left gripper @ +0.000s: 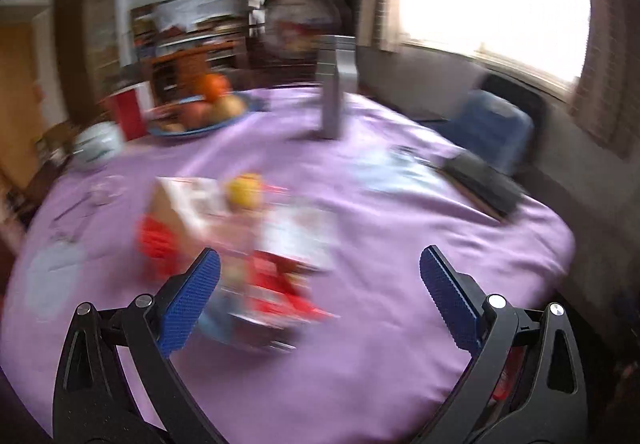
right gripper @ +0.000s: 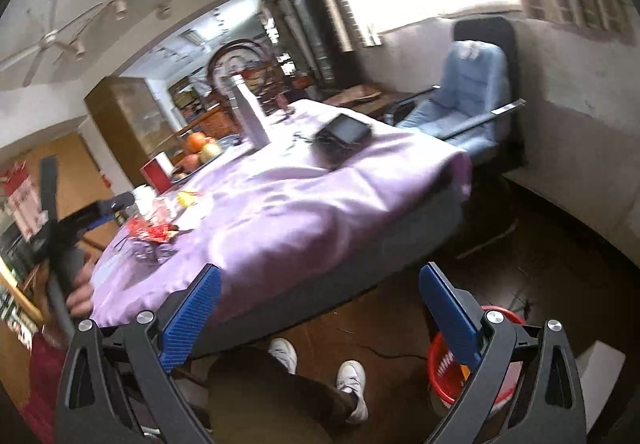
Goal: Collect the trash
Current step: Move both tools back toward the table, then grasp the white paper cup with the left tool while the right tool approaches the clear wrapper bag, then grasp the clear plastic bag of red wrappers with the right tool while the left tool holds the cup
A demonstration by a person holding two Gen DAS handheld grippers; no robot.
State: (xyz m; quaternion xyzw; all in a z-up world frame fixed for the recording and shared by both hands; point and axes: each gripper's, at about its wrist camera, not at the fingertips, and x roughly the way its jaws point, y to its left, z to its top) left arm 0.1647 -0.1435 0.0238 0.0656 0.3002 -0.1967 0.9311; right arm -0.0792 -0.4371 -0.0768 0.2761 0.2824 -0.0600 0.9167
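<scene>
A blurred heap of red and white wrappers (left gripper: pixel 256 244) with a yellow piece (left gripper: pixel 244 190) lies on the purple tablecloth (left gripper: pixel 380 284). My left gripper (left gripper: pixel 320 252) hovers open just short of the heap, with nothing between its blue pads. The right wrist view shows the same wrappers (right gripper: pixel 154 232) near the table's left edge, with the left gripper (right gripper: pixel 120 202) held by a hand (right gripper: pixel 80 292) beside them. My right gripper (right gripper: pixel 320 269) is open and empty, off the table's near edge above the floor. A red basket (right gripper: pixel 444 368) stands on the floor at the lower right.
On the table stand a silver bottle (left gripper: pixel 334 92), a blue plate of fruit (left gripper: pixel 224 122), a red cup (left gripper: pixel 126 112), a white bowl (left gripper: pixel 98 148) and a black box (left gripper: pixel 484 184). A blue-cushioned chair (right gripper: pixel 464 92) stands beyond. The person's legs and white shoes (right gripper: pixel 352 376) are below.
</scene>
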